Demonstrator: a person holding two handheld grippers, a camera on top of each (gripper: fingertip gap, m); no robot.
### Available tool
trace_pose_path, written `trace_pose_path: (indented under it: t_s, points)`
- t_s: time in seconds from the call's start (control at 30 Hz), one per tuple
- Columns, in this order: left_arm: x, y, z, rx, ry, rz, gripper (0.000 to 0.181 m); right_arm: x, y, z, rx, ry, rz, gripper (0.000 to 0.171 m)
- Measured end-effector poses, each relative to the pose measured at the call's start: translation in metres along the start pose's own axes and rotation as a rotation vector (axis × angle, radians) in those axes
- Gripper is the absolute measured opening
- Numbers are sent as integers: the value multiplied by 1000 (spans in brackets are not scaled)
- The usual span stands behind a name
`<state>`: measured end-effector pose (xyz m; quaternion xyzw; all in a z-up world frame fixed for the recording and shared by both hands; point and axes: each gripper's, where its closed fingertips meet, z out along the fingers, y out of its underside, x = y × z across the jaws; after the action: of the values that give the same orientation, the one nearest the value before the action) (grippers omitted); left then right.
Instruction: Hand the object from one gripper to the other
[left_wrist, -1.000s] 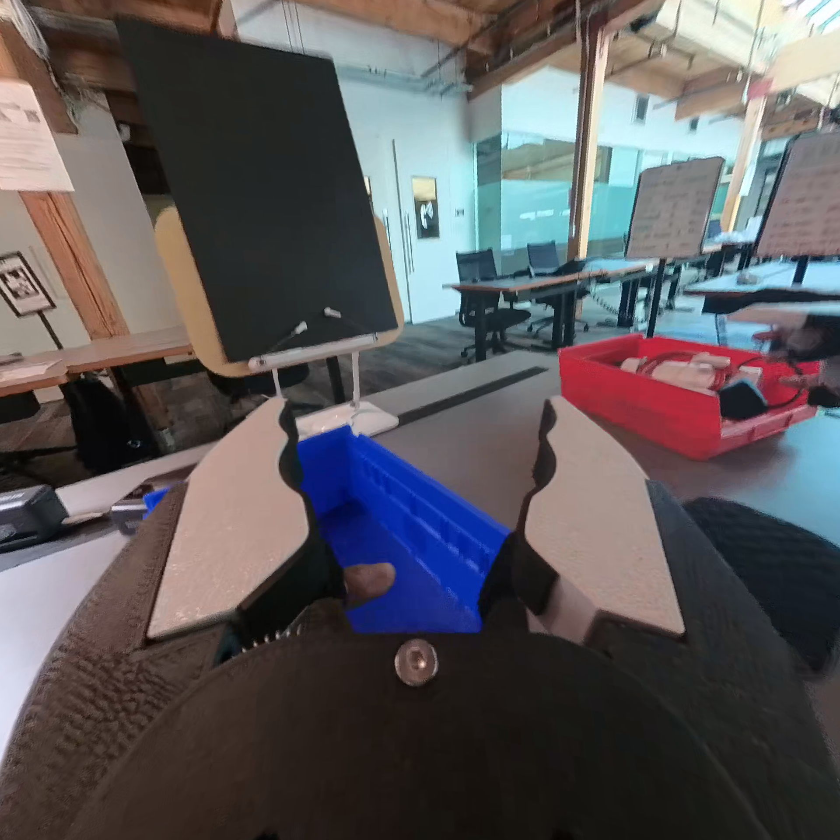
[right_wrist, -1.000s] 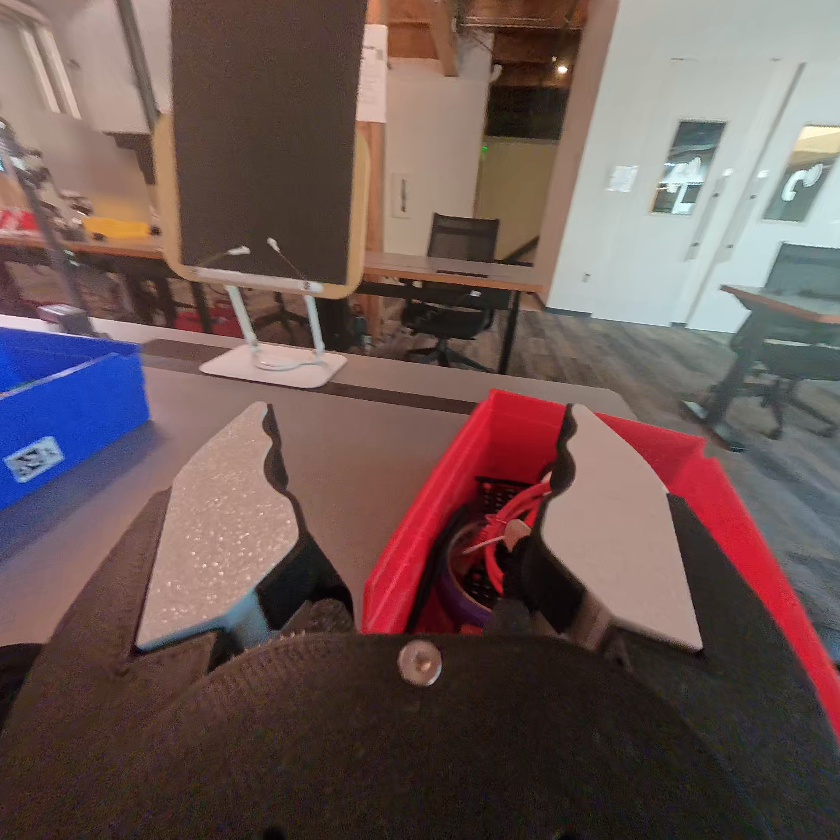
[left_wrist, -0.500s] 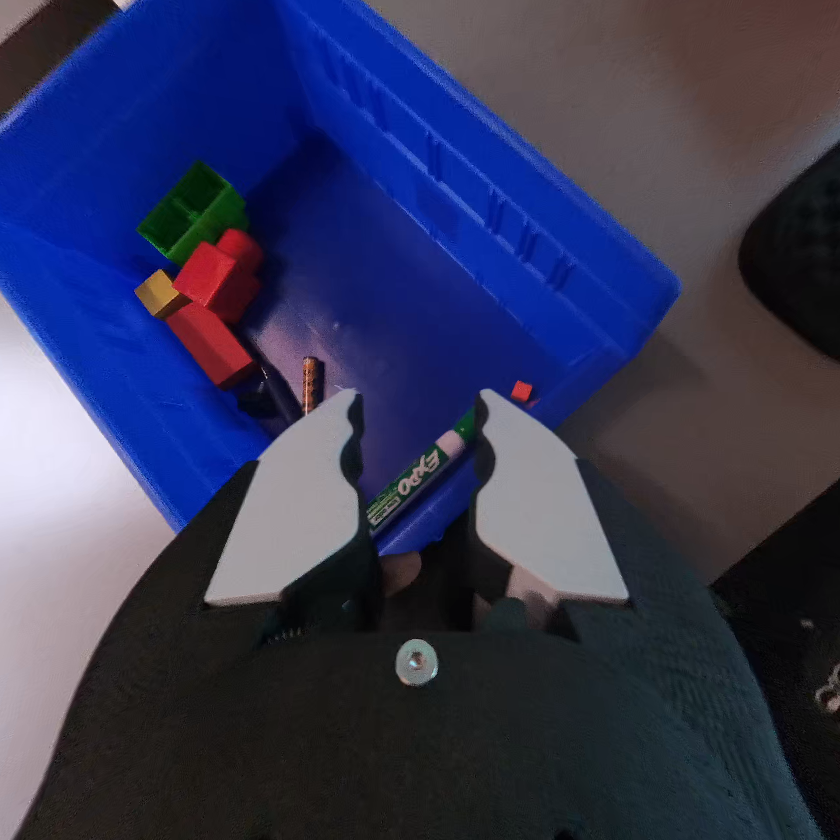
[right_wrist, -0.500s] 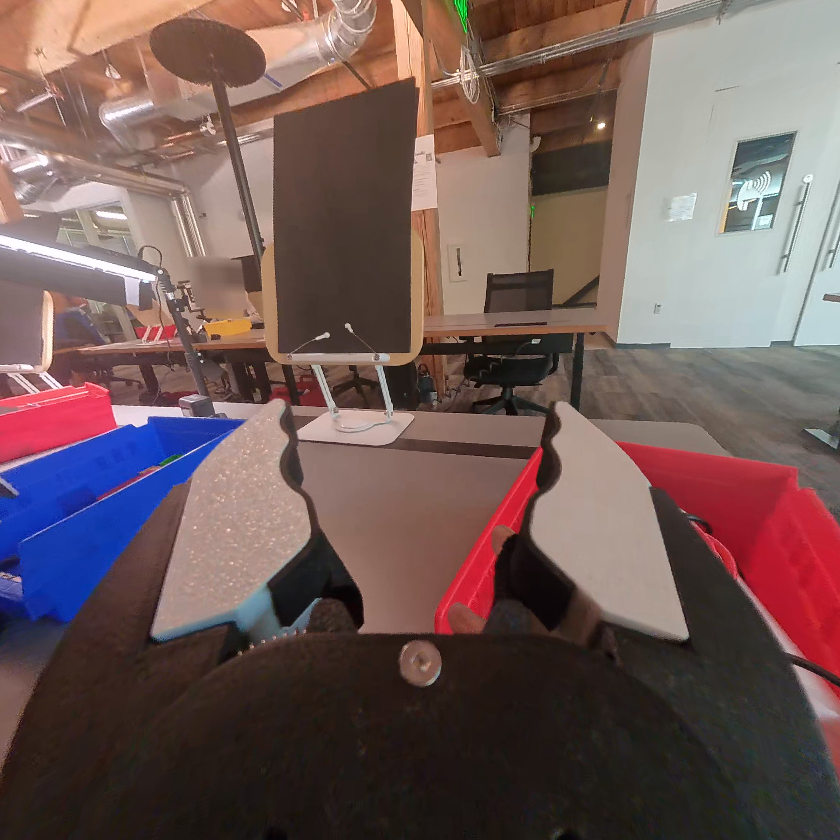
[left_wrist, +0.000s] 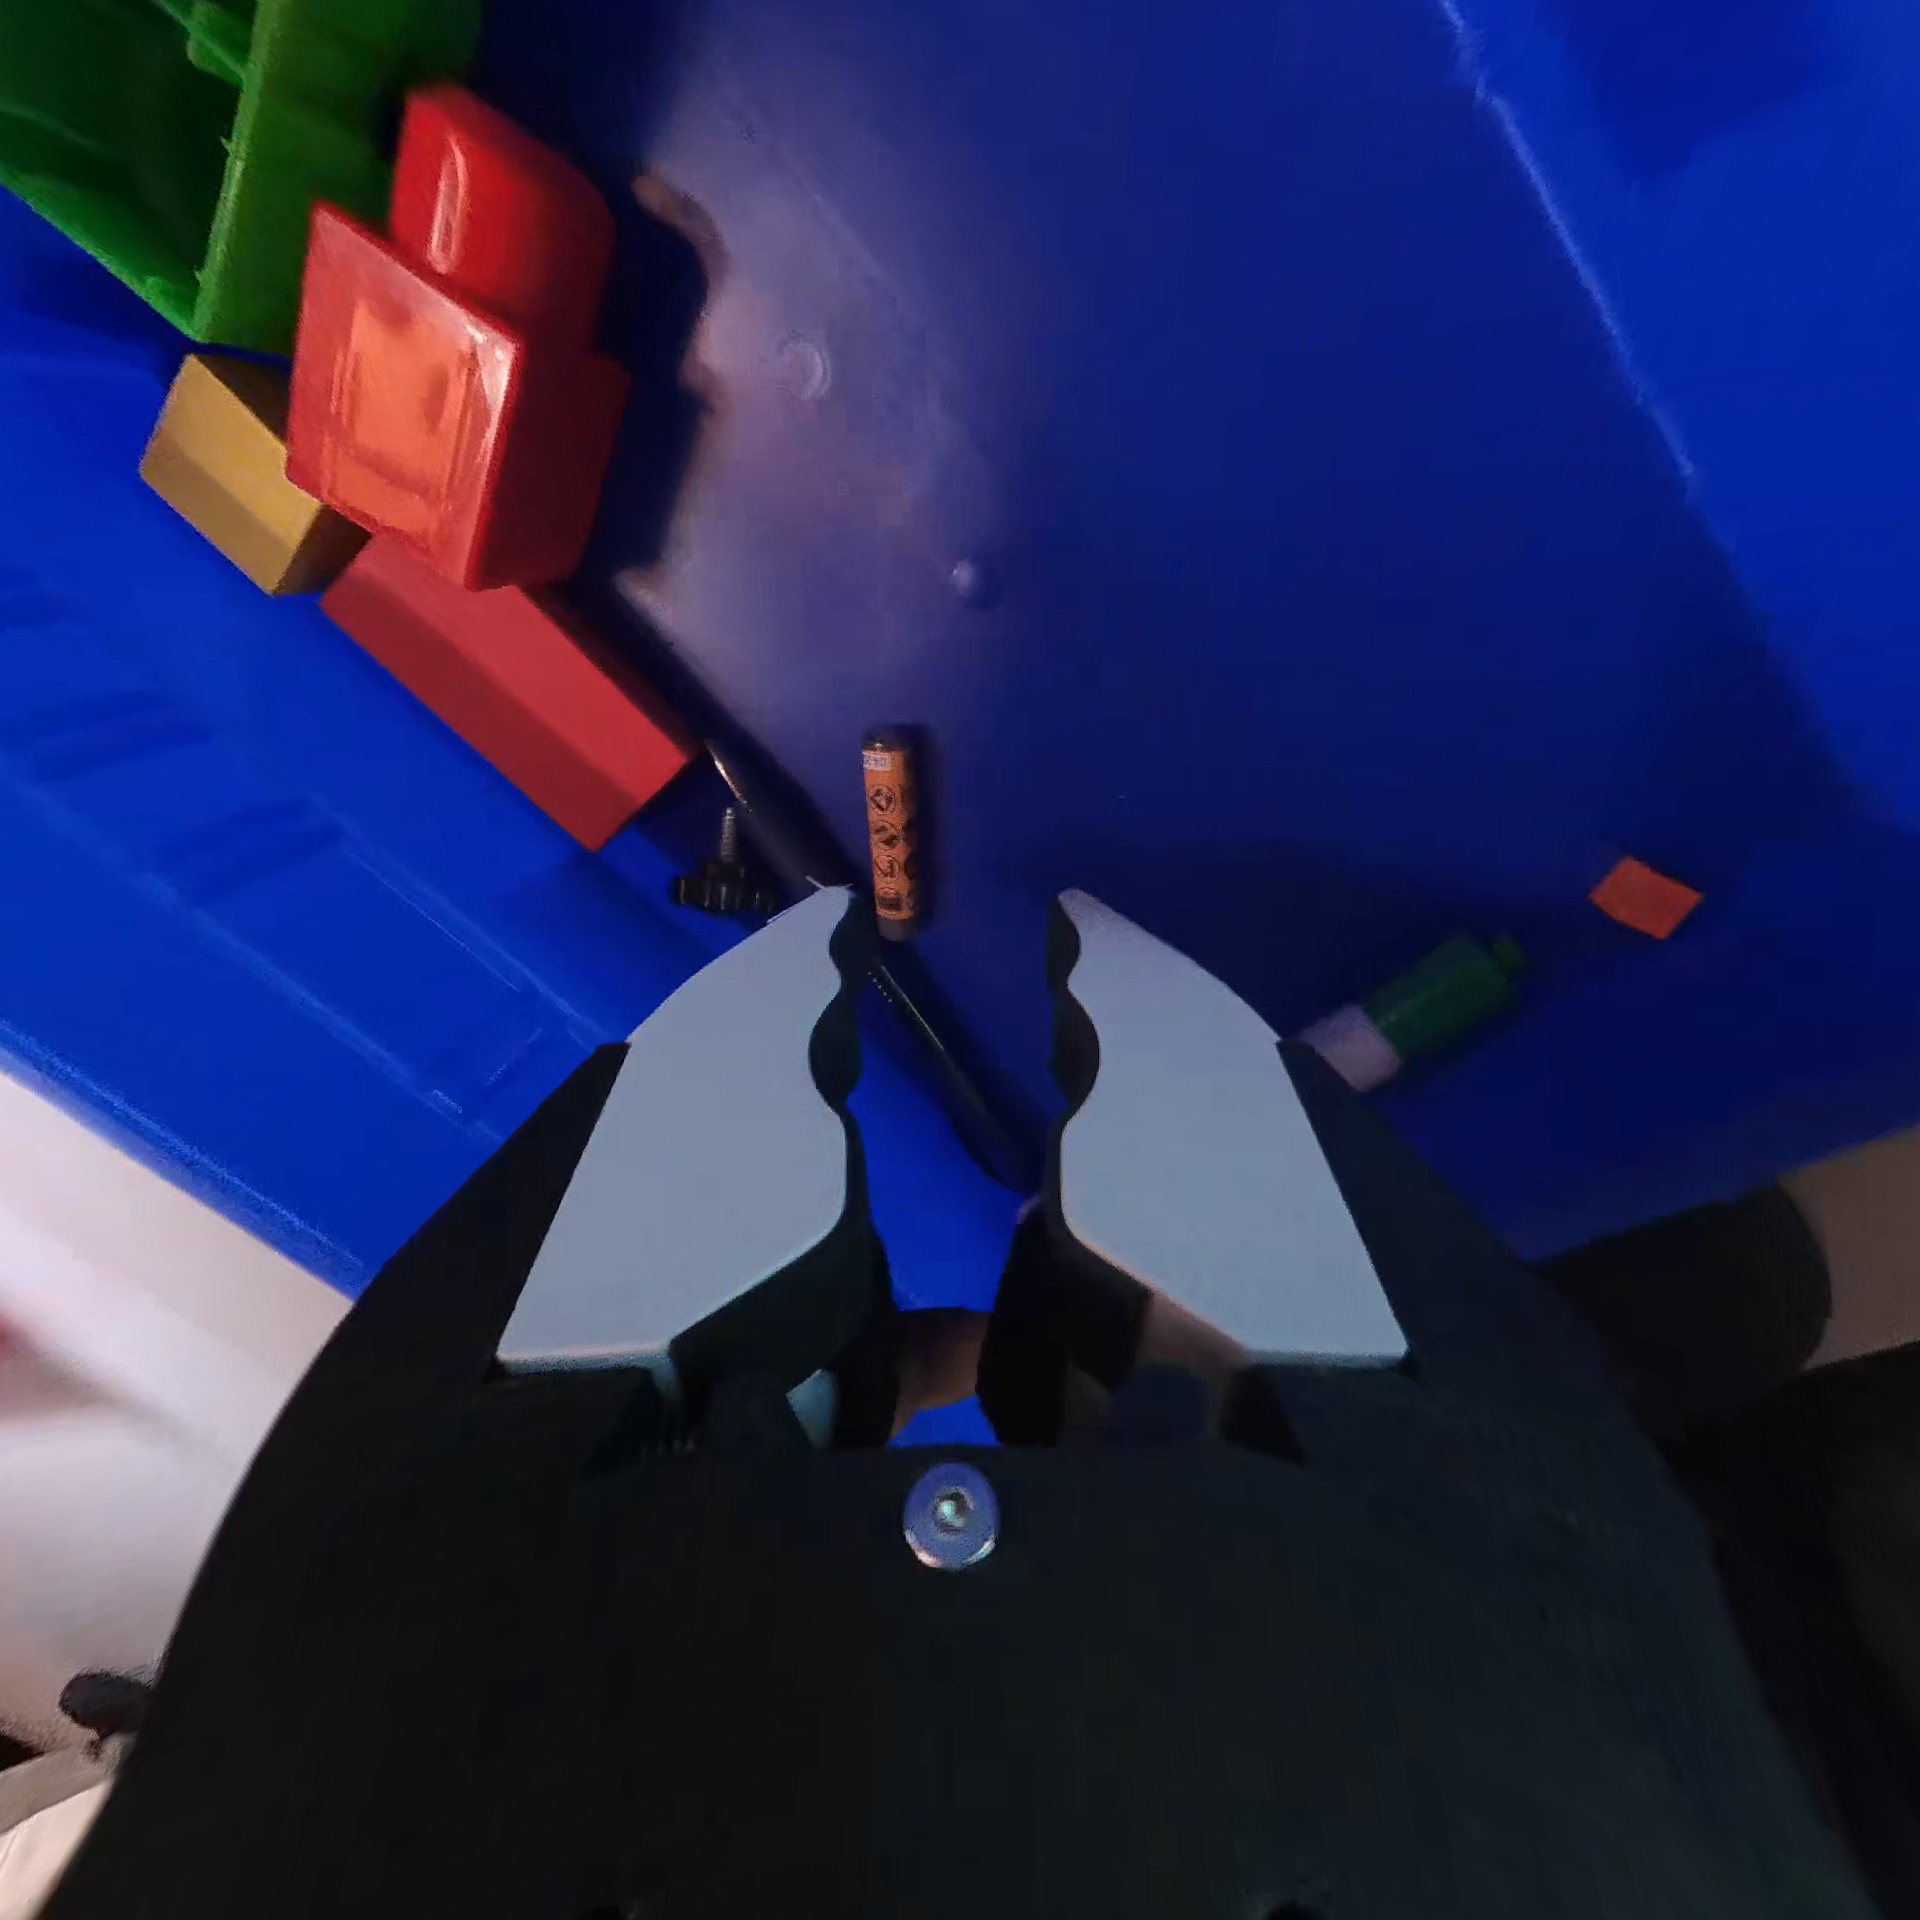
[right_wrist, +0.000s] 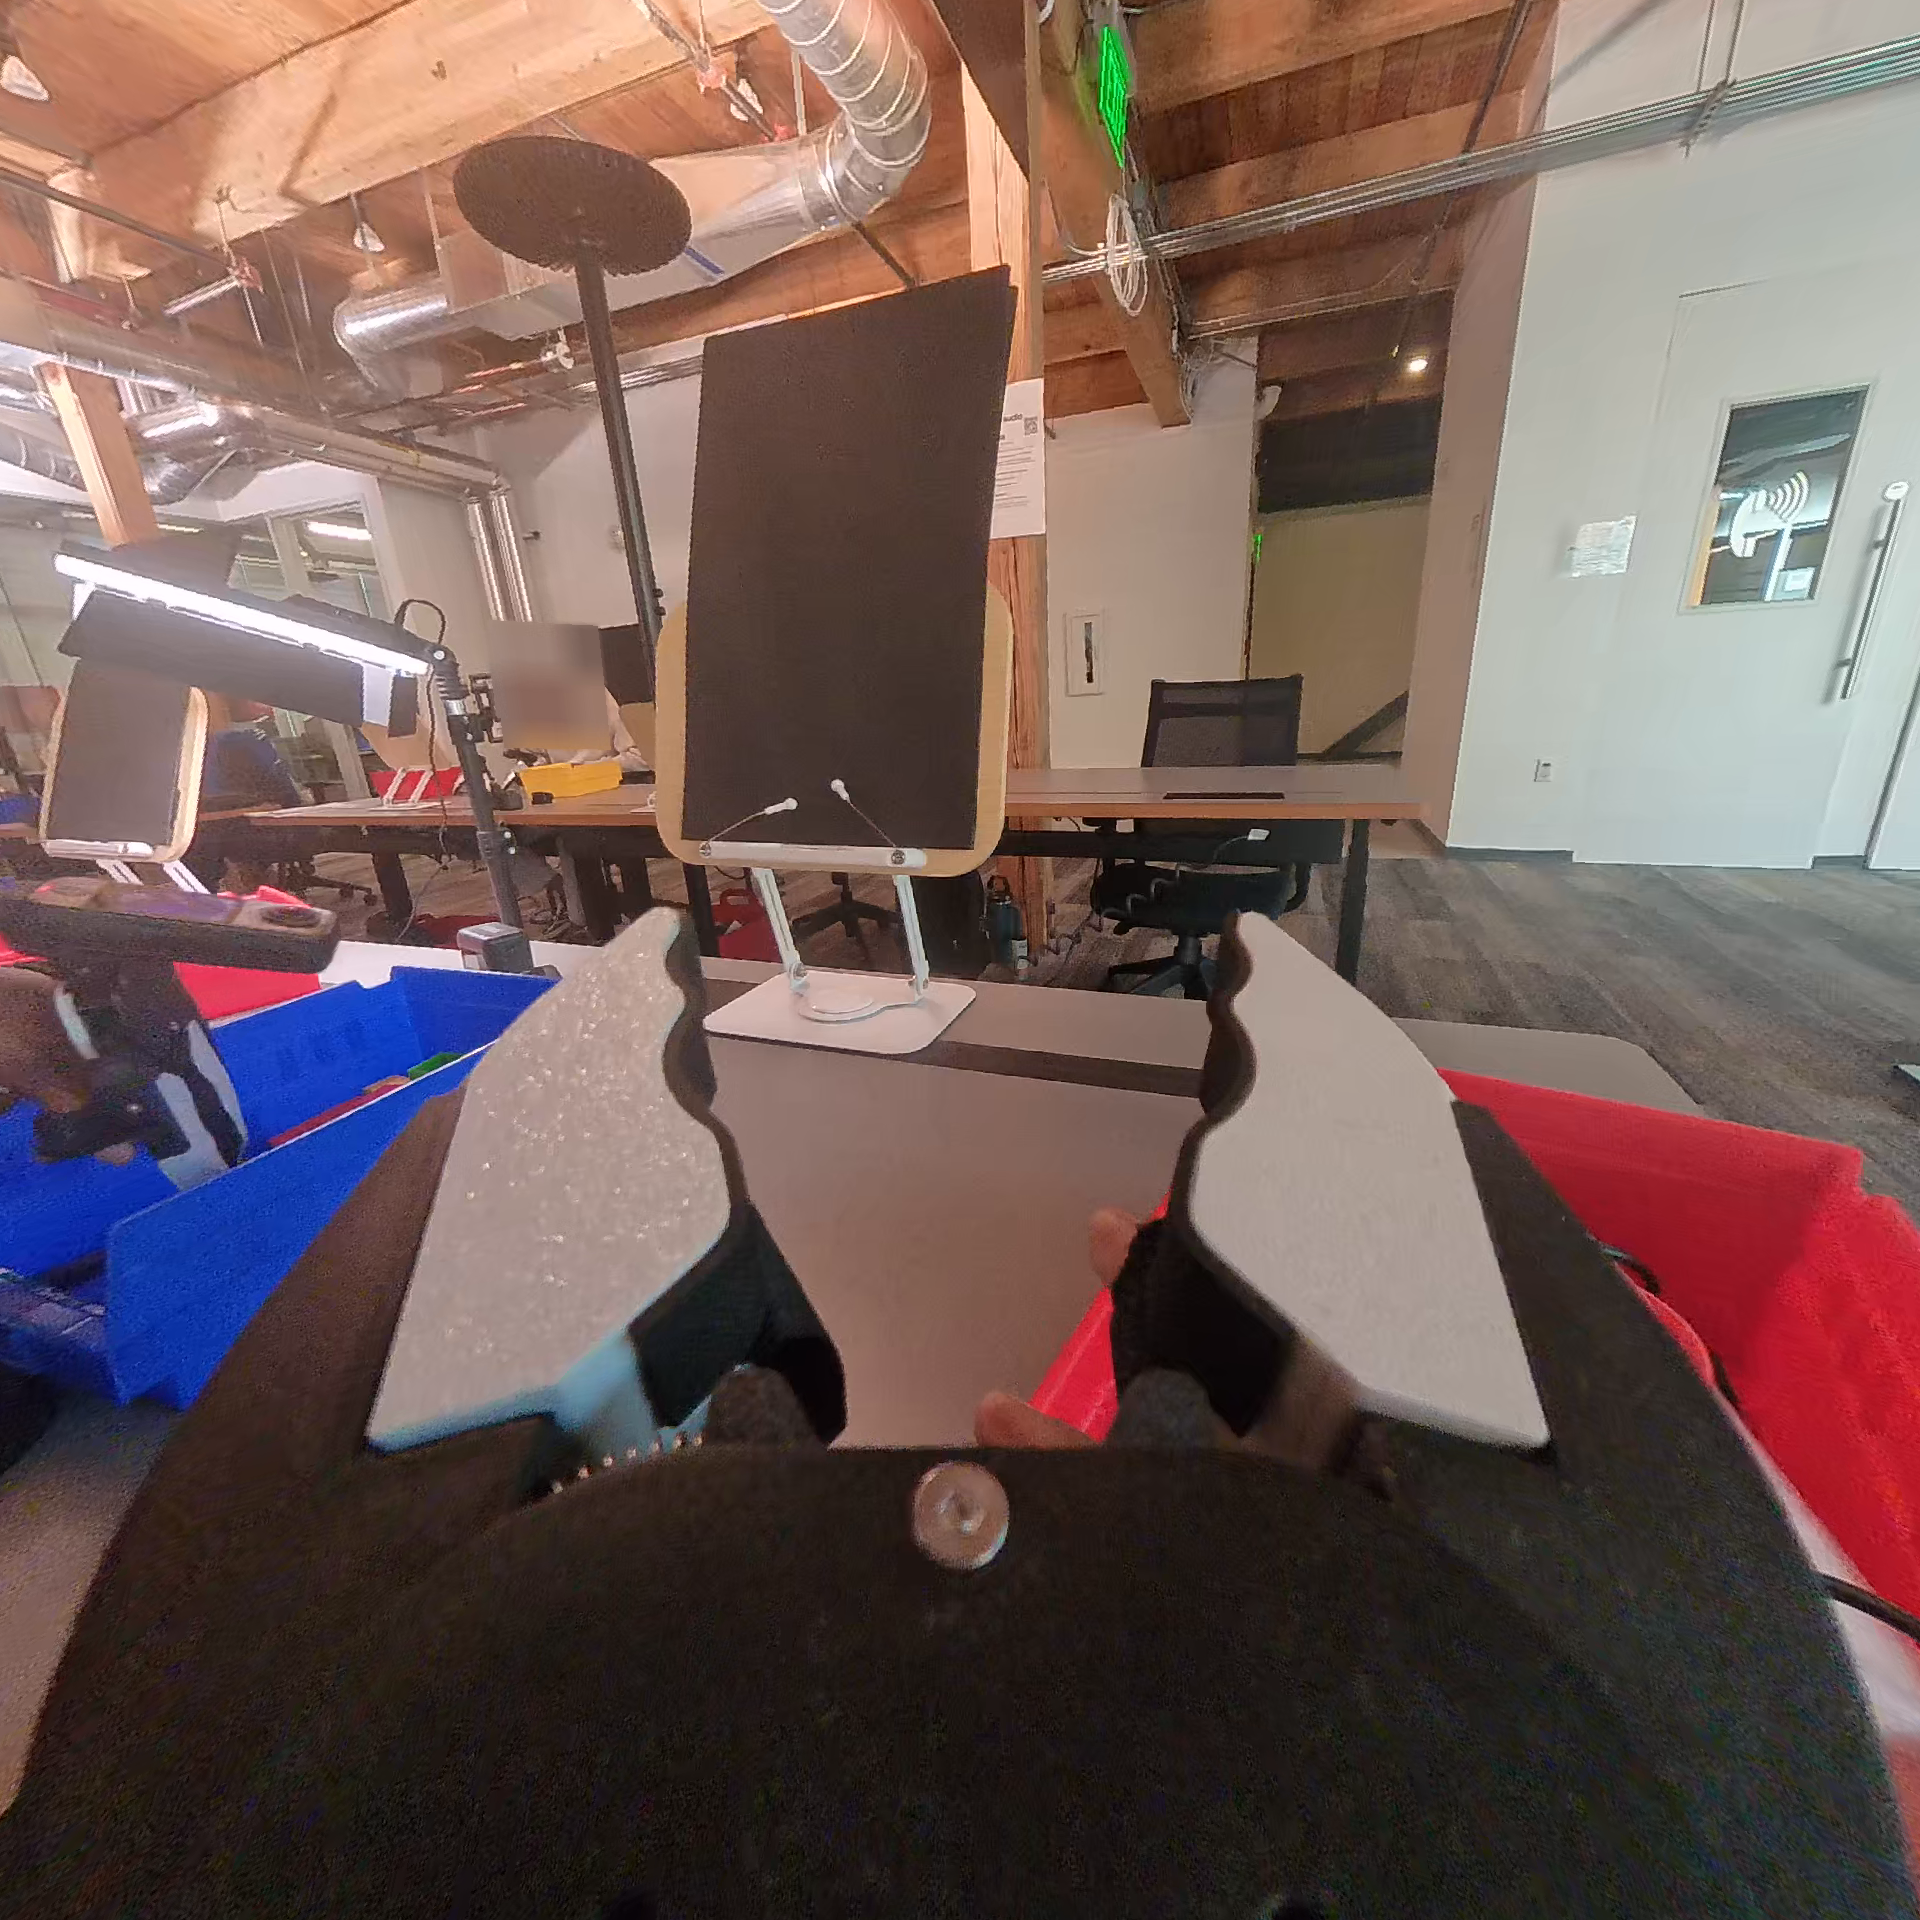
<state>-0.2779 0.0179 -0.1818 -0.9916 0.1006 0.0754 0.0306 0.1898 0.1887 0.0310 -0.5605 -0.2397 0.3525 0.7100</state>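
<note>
Reaching into the blue plastic bin (left_wrist: 1558, 312), you held the left gripper (left_wrist: 951, 904) part-open and empty near the orange cylindrical battery (left_wrist: 894, 831) on its floor, the right gripper (right_wrist: 951, 956) wide and empty; closing there risked pinching the thin black rod (left_wrist: 935, 1049).

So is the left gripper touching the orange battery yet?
Cannot tell: in the left wrist view the left gripper fingertip sits beside the orange battery, no plain gap or contact.

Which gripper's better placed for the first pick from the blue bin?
Left. The left gripper is open, down inside the blue bin, near the battery. The right gripper is open above the table.
</note>
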Motion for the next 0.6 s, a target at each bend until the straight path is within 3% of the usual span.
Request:
trace_pose_path:
  t_s: [0.37, 0.47, 0.6]
  points:
    - [-5, 4, 28, -66, 40, -27, 22, -6, 0, 0, -9, -9, -45, 92]
    - [-5, 3, 29, -52, 33, -27, 11, -6, 0, 0, -6, -9, -42, 91]
    - [10, -3, 21, 42, 67, 5, 11, -9, 0, 0, -13, -20, -54, 87]
